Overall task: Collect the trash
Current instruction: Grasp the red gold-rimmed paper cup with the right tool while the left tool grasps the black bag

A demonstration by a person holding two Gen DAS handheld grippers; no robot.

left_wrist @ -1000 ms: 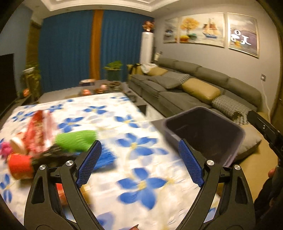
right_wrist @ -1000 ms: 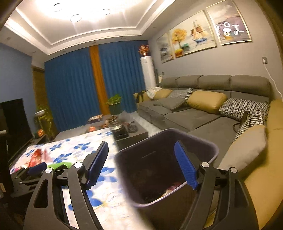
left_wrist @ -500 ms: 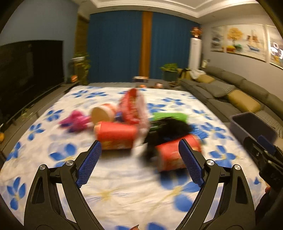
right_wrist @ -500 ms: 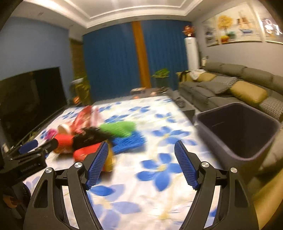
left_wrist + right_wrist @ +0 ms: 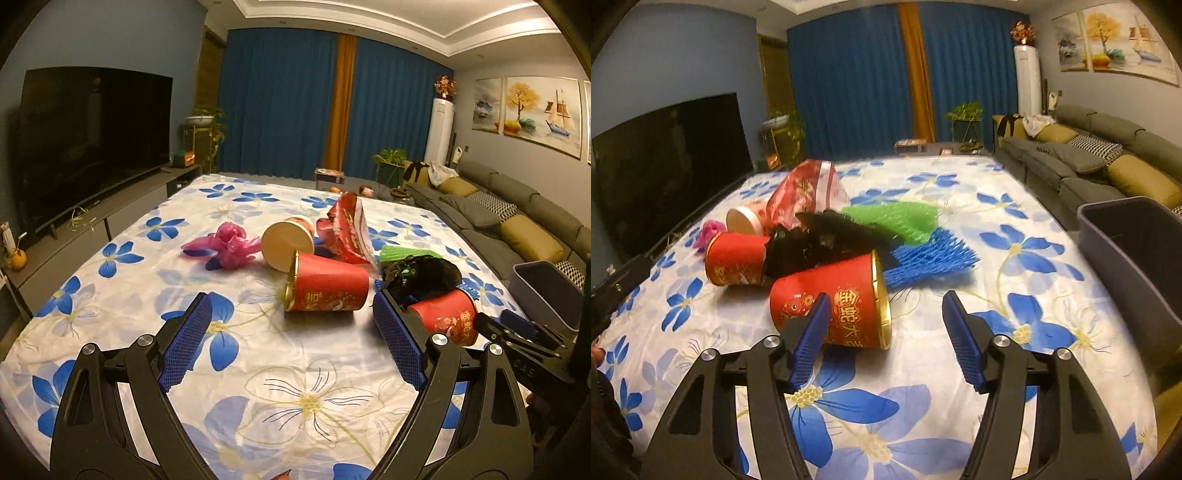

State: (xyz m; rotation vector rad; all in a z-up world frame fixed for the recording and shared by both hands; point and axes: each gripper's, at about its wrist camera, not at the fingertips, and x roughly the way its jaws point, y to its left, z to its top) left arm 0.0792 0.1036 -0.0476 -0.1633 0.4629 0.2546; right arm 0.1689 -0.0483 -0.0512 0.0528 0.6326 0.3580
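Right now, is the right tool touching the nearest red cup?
Cannot tell. In the right wrist view the right tool overlaps the red cup with its left finger; no gap or contact shows plainly.

The dark bin point(image 5: 1137, 243) is cut off by the right edge of the right wrist view, and its inside is lost in shadow. Part of the near red cup point(image 5: 831, 306) is covered by a blue finger pad. The black crumpled item point(image 5: 827, 240) cannot be identified. The pink wrapper point(image 5: 709, 230) is mostly hidden behind the far red cup point(image 5: 735, 258).
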